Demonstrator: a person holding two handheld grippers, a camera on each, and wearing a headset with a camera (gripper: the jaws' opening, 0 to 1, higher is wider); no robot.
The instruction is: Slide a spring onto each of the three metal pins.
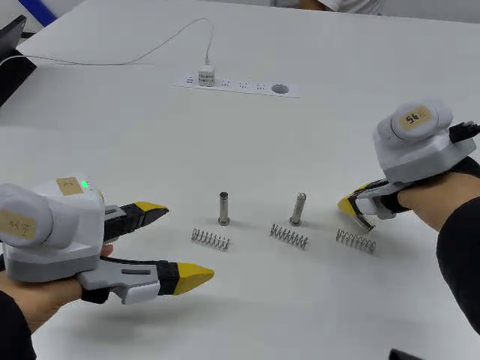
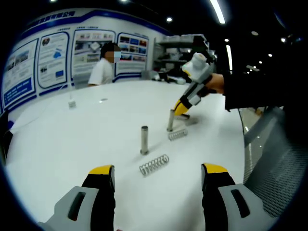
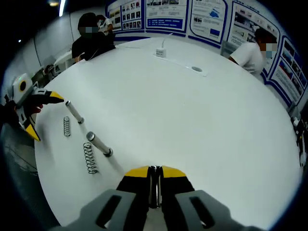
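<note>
Two metal pins stand upright on the white table, the left pin (image 1: 223, 208) (image 2: 144, 140) (image 3: 74, 112) and the middle pin (image 1: 298, 208) (image 2: 171, 120) (image 3: 99, 144). Three springs lie flat just in front: left spring (image 1: 211, 239) (image 2: 154, 164), middle spring (image 1: 289, 236) (image 2: 177, 134), right spring (image 1: 356, 241). My left gripper (image 1: 176, 241) (image 2: 158, 171) is open, left of the left spring, with nothing between its fingers. My right gripper (image 1: 351, 206) (image 3: 154, 171) is shut on a third metal pin (image 3: 154, 186), low over the table just above the right spring.
A white power strip (image 1: 236, 85) with a plugged charger (image 1: 206, 75) and cable lies at the back of the table. A dark object (image 1: 11, 52) sits at the far left edge. People stand beyond the table's far side (image 3: 91, 36).
</note>
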